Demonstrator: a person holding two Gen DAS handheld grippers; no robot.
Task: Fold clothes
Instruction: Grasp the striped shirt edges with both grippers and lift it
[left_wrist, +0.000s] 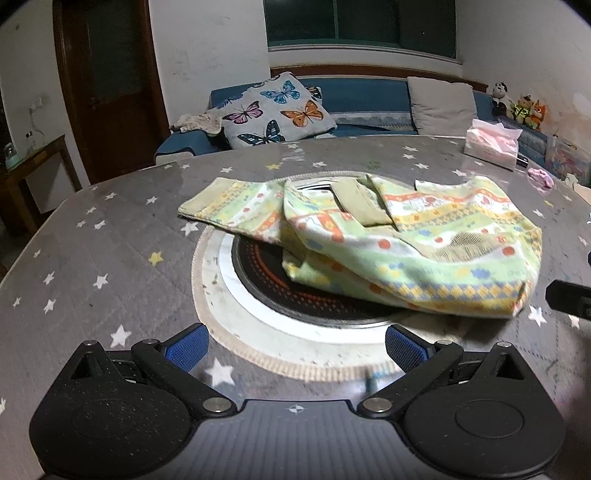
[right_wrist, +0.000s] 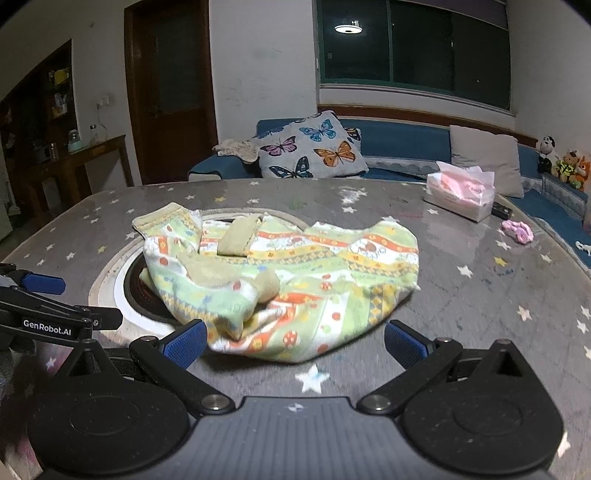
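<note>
Both tongs empty, jaws spread wide. Left tongs (left_wrist: 295, 349) hang over the near rim of the round hob (left_wrist: 258, 295) set in the table (left_wrist: 92, 258); nothing between the blue pads (left_wrist: 186, 347). Right tongs (right_wrist: 295, 343) sit low over the table, with the shirt's (right_wrist: 295, 280) near hem just ahead of them and the left pad (right_wrist: 184, 341) almost at the cloth, contact not clear.

The shirt (left_wrist: 406, 243) lies crumpled ahead of both tongs, ahead and to the right of the left pair. It is bunched, one sleeve (left_wrist: 229, 205) stretched away to the left, and part of it drapes into the hob recess.

Judged state: fold not yet begun; cloth needs spreading flat first.

Risks from here:
- A pinch on the bunched hem could catch several layers, so the shirt lifts as a lump, not a sheet.
- Cloth sagging in the recess may snag on the rim when dragged.
- The glossy table cover may let the shirt slide instead of unfolding.
- A wide sweep to the far right could knock the tissue box (right_wrist: 460, 194).
</note>
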